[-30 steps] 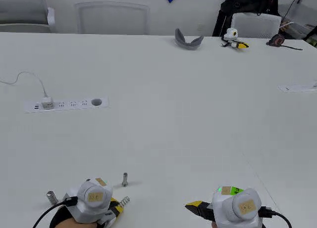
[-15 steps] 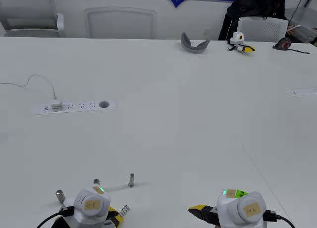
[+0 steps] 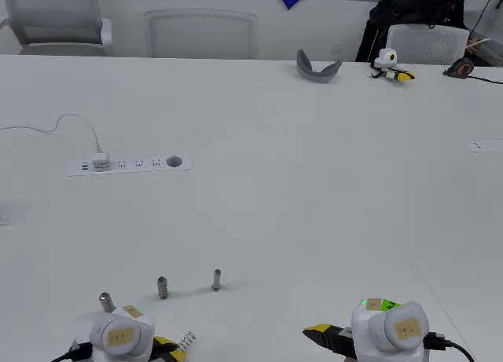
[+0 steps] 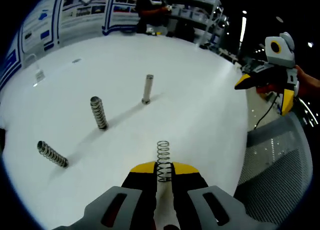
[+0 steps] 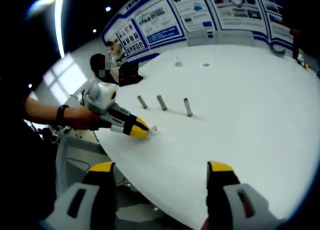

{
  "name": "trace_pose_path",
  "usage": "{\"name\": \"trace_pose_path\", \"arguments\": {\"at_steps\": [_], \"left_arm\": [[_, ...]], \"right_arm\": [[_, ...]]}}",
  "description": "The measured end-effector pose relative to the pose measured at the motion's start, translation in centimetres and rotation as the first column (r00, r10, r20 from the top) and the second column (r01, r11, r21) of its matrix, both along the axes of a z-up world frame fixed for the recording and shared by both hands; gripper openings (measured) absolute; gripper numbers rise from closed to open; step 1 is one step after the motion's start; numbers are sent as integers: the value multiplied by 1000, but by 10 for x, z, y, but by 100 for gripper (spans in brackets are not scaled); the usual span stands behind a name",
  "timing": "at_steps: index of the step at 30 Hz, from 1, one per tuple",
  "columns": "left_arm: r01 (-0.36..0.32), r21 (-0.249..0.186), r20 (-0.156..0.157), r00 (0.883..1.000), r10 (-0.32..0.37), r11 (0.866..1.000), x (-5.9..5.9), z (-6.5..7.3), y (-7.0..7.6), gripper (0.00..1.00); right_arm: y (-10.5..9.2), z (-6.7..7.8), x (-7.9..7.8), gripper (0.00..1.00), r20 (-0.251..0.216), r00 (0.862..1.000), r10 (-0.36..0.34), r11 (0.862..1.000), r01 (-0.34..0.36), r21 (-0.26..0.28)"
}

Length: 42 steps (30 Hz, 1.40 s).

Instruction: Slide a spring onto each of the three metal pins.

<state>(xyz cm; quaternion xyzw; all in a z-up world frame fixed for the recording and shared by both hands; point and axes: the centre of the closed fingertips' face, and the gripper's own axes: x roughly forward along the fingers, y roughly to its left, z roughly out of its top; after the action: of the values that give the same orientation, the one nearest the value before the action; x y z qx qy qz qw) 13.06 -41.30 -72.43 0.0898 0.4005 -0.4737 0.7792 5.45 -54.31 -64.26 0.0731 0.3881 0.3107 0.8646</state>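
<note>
Three metal pins stand in a row near the table's front edge. The left pin (image 3: 106, 301) (image 4: 52, 154) and the middle pin (image 3: 163, 287) (image 4: 99, 113) each carry a spring. The right pin (image 3: 216, 279) (image 4: 147, 89) is bare. My left gripper (image 3: 169, 349) (image 4: 162, 171) is shut on the lower end of a loose spring (image 3: 186, 341) (image 4: 162, 157), which sticks out forward, a short way in front of the pins. My right gripper (image 3: 317, 333) (image 5: 161, 171) stands open off to the right with nothing between its jaws. In its view are the left gripper (image 5: 137, 128) and the pins (image 5: 161, 102).
A white power strip (image 3: 130, 164) with a plugged-in cable lies at the mid left. A grey curved piece (image 3: 318, 67) and a small white-and-yellow device (image 3: 391, 66) lie at the far edge, with chairs behind. The table's near edge runs just under both grippers.
My left gripper has drawn back from the pins toward the near edge, still holding the spring; the middle pin now shows behind it. The head camera has tilted. The right gripper barely moved.
</note>
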Motion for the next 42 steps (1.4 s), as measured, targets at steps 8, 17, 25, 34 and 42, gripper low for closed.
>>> {"name": "trace_pose_path", "arguments": {"at_steps": [8, 17, 25, 34, 42], "left_arm": [[-29, -18, 8, 1000, 29, 999, 0, 13, 17, 11], [-59, -60, 43, 997, 62, 996, 6, 44, 22, 11], [-67, -75, 57, 996, 71, 995, 2, 62, 27, 11], [-21, -87, 84, 996, 28, 996, -11, 81, 25, 11], [26, -102, 107, 994, -15, 994, -19, 95, 14, 11]], "right_arm": [[3, -1, 1, 75, -5, 1000, -8, 1000, 8, 25], [9, 3, 5, 74, 0, 1000, -5, 999, 5, 48], [17, 4, 7, 73, 0, 1000, 6, 998, -6, 68], [30, 6, 11, 70, 3, 999, 33, 995, -33, 99], [47, 11, 19, 67, 10, 998, 69, 990, -69, 124]]}}
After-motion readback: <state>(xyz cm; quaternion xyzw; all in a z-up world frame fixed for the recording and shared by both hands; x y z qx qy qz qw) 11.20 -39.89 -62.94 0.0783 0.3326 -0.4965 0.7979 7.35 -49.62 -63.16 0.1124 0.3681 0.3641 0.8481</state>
